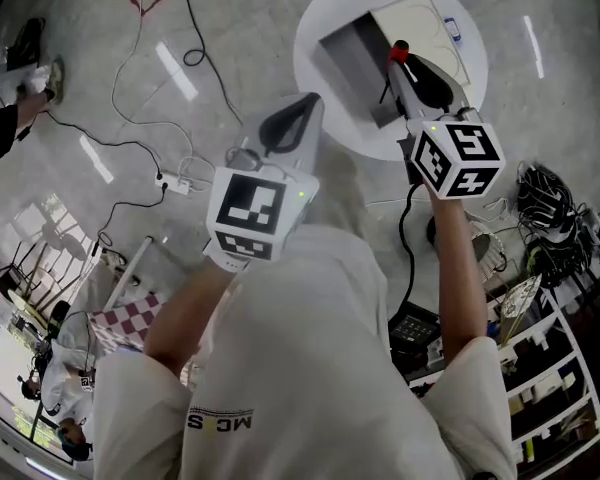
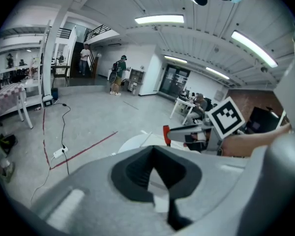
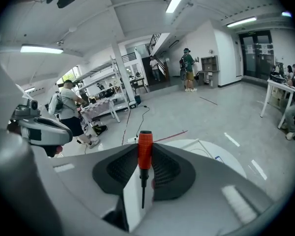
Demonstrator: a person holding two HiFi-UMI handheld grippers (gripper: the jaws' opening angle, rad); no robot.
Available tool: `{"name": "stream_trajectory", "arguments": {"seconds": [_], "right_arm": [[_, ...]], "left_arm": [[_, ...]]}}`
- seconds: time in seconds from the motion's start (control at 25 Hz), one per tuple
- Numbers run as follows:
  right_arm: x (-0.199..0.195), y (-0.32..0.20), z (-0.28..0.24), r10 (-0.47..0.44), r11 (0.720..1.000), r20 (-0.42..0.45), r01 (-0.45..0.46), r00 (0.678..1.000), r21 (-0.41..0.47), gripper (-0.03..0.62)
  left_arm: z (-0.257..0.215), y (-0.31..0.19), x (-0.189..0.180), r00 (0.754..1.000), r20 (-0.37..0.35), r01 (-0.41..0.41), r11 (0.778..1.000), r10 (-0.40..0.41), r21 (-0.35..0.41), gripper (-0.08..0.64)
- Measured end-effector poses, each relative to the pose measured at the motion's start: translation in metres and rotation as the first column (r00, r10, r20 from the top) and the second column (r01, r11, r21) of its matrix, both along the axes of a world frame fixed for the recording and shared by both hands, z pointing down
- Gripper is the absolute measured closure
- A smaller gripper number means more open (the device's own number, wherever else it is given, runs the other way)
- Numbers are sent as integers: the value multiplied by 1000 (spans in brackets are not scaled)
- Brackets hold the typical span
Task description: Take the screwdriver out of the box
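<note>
A screwdriver with a red handle is clamped between the jaws of my right gripper, held above the open box on the round white table. In the right gripper view the screwdriver stands upright between the dark pads, with its thin shaft pointing toward the camera. My left gripper hovers left of the table. Its pads stand slightly apart with nothing between them. The left gripper view also catches the red handle to its right.
Cables and a power strip lie on the floor to the left. A shelf unit with clutter stands at the right, and a checkered table at lower left. People stand farther off in the hall.
</note>
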State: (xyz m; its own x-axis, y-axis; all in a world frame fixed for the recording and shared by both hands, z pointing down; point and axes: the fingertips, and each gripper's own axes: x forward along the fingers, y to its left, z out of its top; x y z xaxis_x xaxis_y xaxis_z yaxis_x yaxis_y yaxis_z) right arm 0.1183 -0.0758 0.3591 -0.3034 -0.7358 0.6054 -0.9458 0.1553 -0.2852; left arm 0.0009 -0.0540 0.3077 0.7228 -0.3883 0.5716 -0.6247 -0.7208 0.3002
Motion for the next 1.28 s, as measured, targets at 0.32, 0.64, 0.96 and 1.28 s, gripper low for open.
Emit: {"name": "stream_trajectory", "arguments": {"seconds": [0.32, 0.64, 0.96, 1.28], "right_arm": [[10, 15, -63, 83, 992, 0, -83, 997, 96, 508], [13, 34, -123, 148, 973, -18, -142, 989, 184, 508], [15, 59, -169, 190, 953, -31, -176, 981, 248, 508], [8, 75, -214, 236, 918, -17, -217, 972, 332, 508]], "left_arm": [[-34, -2, 4, 999, -22, -46, 998, 47, 33, 558], [-68, 2, 3, 997, -45, -62, 996, 65, 65, 558], [-102, 7, -2, 994, -87, -54, 994, 62, 98, 558], [-129, 4, -10, 991, -114, -52, 988, 69, 143, 558]]}}
